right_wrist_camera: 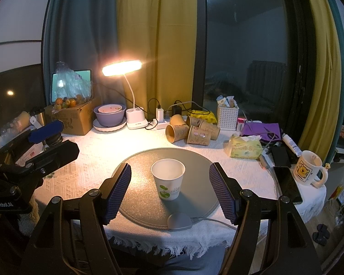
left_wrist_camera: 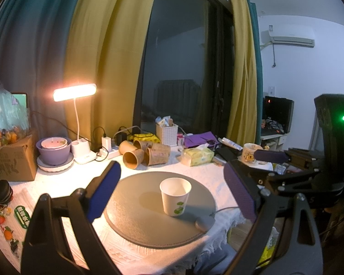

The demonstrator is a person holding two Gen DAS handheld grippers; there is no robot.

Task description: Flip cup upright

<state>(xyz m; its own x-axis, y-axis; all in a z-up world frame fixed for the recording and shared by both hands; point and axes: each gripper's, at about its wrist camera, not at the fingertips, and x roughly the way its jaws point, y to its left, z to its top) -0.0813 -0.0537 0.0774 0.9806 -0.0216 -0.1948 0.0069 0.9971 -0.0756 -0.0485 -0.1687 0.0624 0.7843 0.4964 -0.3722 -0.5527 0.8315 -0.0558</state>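
White paper cup (right_wrist_camera: 168, 178) stands upright, mouth up, near the middle of a round grey mat (right_wrist_camera: 140, 197) on the cloth-covered worktop (right_wrist_camera: 91, 151). Right claw (right_wrist_camera: 170, 192) is spread wide, a finger either side of the cup and touching nothing; left claw (left_wrist_camera: 172, 190) is likewise spread and empty. By the look of it the flip is done, and the next move calls only for drawing both claws clear without nudging the light cup. Brown paper cups (right_wrist_camera: 190, 130) lie toppled beyond.
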